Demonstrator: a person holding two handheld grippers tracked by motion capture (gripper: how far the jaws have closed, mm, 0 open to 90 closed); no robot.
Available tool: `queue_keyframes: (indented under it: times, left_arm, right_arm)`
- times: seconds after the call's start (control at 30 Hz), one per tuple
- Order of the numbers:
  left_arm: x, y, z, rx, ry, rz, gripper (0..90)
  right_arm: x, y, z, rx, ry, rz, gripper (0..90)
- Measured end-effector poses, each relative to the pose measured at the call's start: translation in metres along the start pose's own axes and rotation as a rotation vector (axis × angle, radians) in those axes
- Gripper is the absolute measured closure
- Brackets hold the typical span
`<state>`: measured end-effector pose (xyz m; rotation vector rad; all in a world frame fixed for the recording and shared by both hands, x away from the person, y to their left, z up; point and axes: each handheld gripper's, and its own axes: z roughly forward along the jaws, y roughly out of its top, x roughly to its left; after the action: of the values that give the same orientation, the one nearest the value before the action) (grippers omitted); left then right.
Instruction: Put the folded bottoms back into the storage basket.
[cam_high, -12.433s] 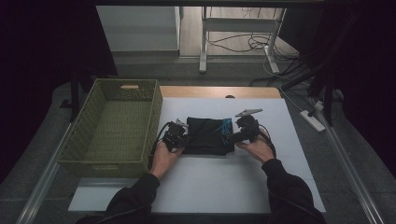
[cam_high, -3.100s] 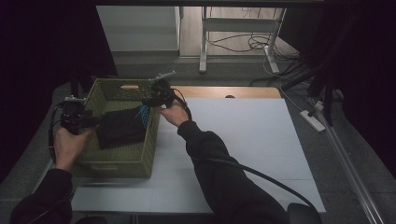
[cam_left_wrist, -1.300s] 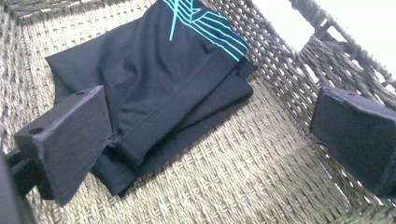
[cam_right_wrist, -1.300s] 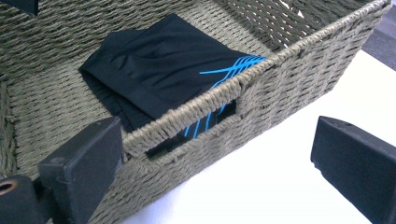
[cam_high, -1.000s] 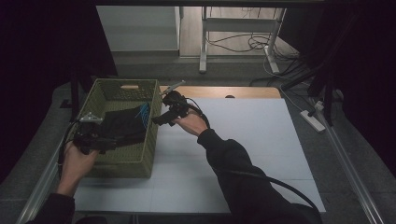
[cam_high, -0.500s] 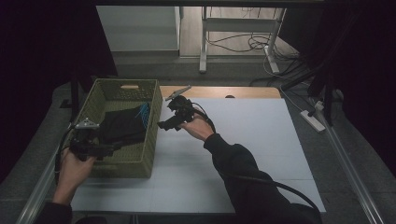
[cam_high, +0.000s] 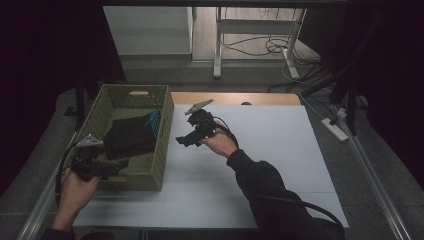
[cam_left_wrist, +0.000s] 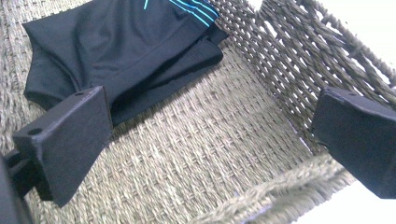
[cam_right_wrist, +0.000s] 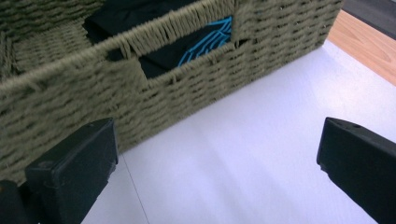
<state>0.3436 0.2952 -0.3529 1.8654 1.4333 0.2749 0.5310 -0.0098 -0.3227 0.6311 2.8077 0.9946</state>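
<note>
Smooth black folded garment lies in the coarse woven rectangular basket; your left gripper and right gripper gape wide, empty, aimed basketward.

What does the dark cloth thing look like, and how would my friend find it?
Look at the white table, then at the woven green basket on its left side. Inside lies a folded black cloth. It is the one dark, soft thing in there, and bright blue stripes along one edge set it apart from the straw weave around it.
</note>
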Motion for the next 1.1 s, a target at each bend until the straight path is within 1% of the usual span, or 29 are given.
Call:
queue_keyframes:
  times: [0.07, 0.1, 0.37, 0.53, 0.77, 0.9, 1.1]
  left_arm:
    - [-0.001, -0.002, -0.002, -0.003, 0.003, -0.003, 0.0]
    - [-0.002, -0.003, -0.003, -0.005, 0.003, -0.003, 0.0]
    - [-0.007, -0.013, -0.010, -0.007, -0.003, -0.011, 0.0]
    - [-0.009, -0.019, -0.015, -0.006, 0.013, -0.011, 0.0]
    - [-0.014, -0.026, -0.022, 0.000, 0.030, -0.002, 0.0]
    - [-0.018, -0.029, -0.027, 0.001, 0.030, 0.001, 0.0]
    - [-0.022, -0.036, -0.030, 0.006, 0.028, -0.007, 0.0]
  right_arm:
    - [0.000, -0.004, -0.001, 0.003, -0.007, -0.010, 0.0]
    - [0.000, -0.005, -0.003, 0.006, -0.006, -0.003, 0.0]
    - [0.001, -0.017, -0.010, 0.011, -0.012, -0.006, 0.0]
    - [-0.001, -0.024, -0.013, 0.013, -0.020, -0.010, 0.0]
    - [-0.005, -0.036, -0.018, 0.023, -0.030, 0.009, 0.0]
    - [-0.007, -0.041, -0.021, 0.028, -0.035, 0.012, 0.0]
    - [-0.007, -0.046, -0.026, 0.035, -0.039, 0.018, 0.0]
